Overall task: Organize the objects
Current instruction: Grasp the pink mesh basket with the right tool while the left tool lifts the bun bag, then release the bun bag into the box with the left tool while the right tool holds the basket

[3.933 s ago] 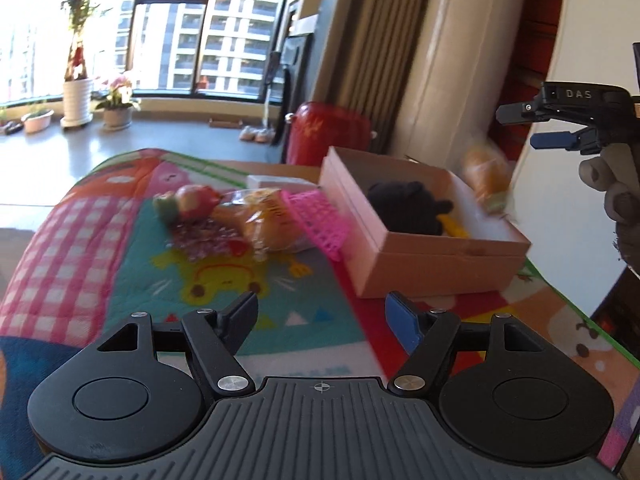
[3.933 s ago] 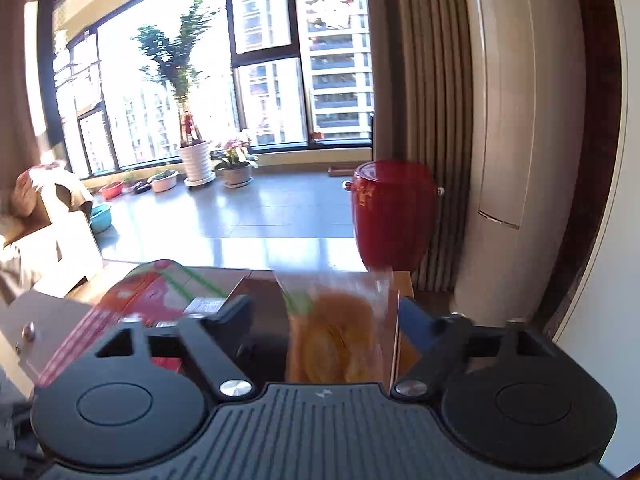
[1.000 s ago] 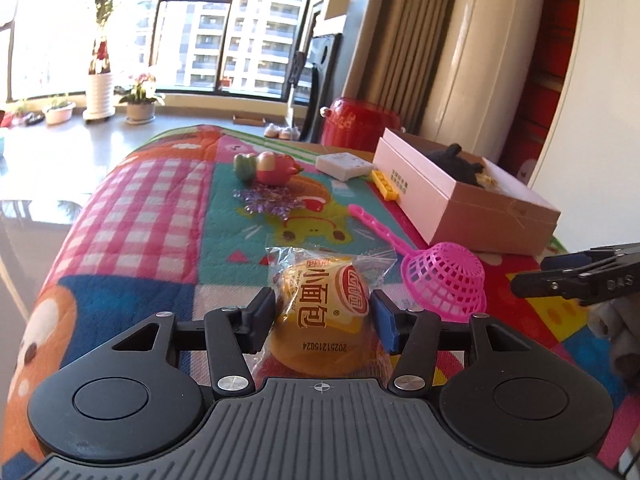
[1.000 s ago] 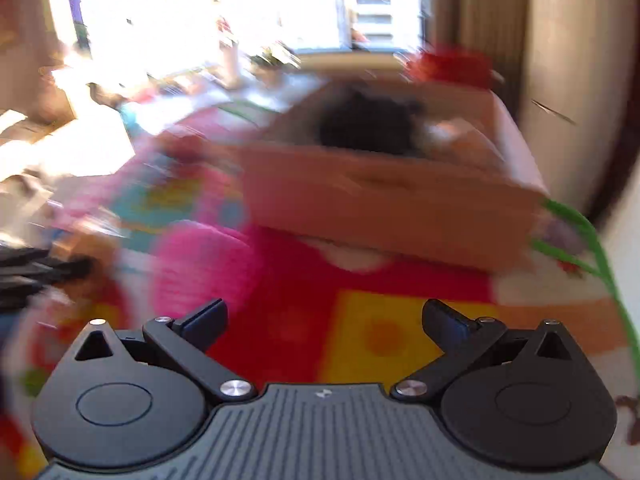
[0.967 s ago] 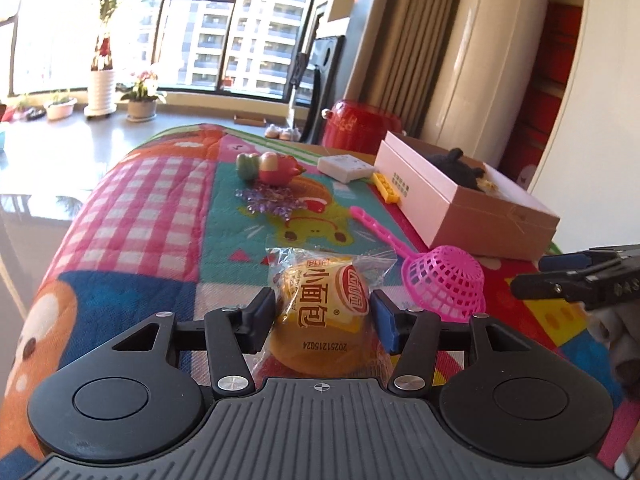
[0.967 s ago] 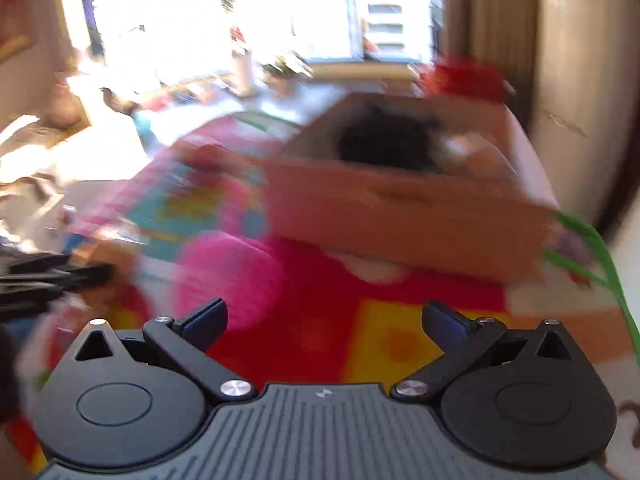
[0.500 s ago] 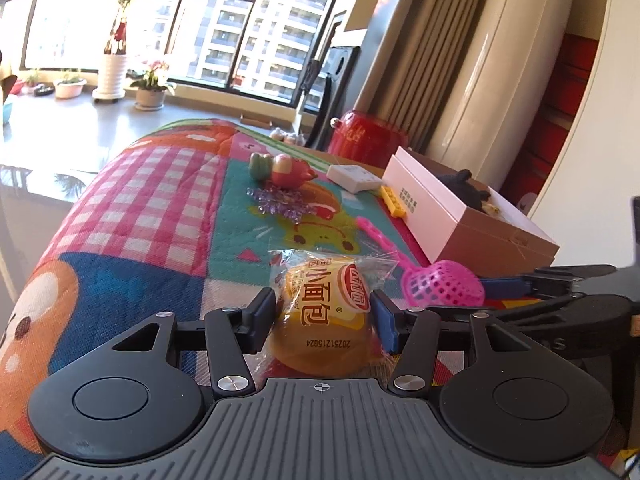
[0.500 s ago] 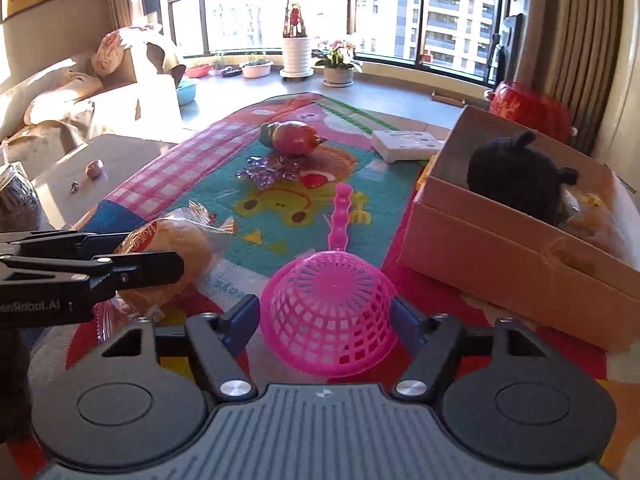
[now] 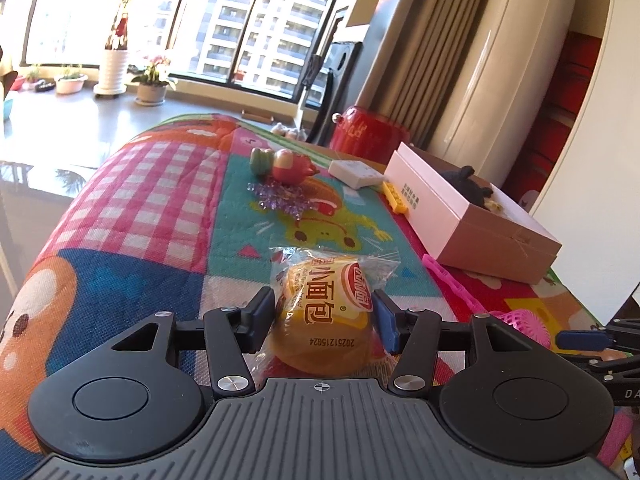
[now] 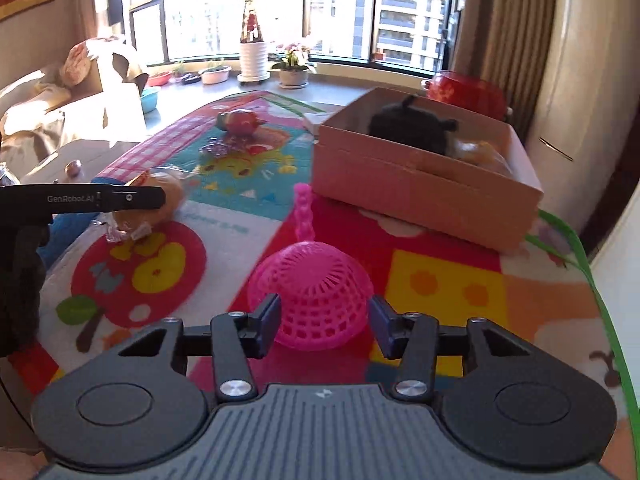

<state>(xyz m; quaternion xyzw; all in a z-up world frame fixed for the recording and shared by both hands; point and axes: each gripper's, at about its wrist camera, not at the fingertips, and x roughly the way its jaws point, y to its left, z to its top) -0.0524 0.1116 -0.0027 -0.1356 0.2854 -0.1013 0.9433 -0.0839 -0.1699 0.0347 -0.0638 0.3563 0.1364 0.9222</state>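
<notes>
Midway through tidying loose items into the open cardboard box, with two pick-ups in hand at once. Holding a packaged bun in the left gripper, fingers narrowed onto both sides of the crinkled wrapper, in front of the box and well apart from it. Closing the right gripper around the dome of a pink plastic strainer, lying mouth-down on the colourful play mat just in front of the box, handle pointing toward the box's near corner. Jaws only just drawn in, dome between them, pads at or almost at its sides; impossible to tell whether actually squeezing yet. Already inside the box: a black plush toy and something wrapped and orange beside it. Next, as a judgement: finishing the squeeze gently, since thin mesh probably flexes or slips, then lifting clear of the mat, carrying over the box's near wall and letting go in the free space beside the plush toy. Likewise for the bun, taking care not to crush it.
</notes>
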